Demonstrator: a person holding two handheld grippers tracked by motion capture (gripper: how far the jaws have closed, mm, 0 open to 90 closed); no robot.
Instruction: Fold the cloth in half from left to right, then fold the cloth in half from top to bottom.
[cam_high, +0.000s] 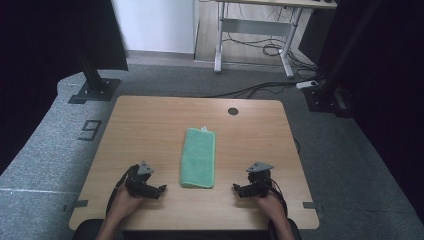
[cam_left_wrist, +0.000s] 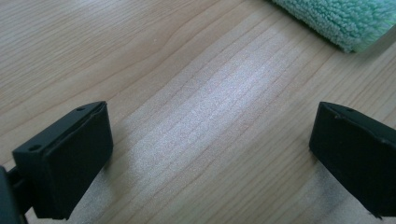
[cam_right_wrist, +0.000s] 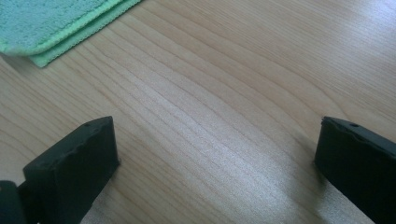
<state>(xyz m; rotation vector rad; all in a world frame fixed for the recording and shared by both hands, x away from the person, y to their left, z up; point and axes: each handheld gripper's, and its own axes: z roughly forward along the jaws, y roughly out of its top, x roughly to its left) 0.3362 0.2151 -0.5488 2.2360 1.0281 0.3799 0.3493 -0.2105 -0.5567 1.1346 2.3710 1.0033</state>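
A green cloth (cam_high: 198, 157), folded into a long strip, lies in the middle of the wooden table (cam_high: 150, 125). My left gripper (cam_high: 159, 190) rests low near the front edge, just left of the cloth's near end, open with nothing between its jaws. My right gripper (cam_high: 237, 189) sits to the right of the cloth's near end, also open and empty. In the left gripper view (cam_left_wrist: 212, 140) a corner of the cloth (cam_left_wrist: 341, 18) shows at the top right. The cloth's folded edge (cam_right_wrist: 56, 23) sits top left in the right gripper view (cam_right_wrist: 215, 154).
A round dark cable hole (cam_high: 233, 111) sits near the table's far edge. Black frame posts (cam_high: 92, 75) stand on the grey carpet at both far corners. A desk with loose cables (cam_high: 260, 47) stands farther back.
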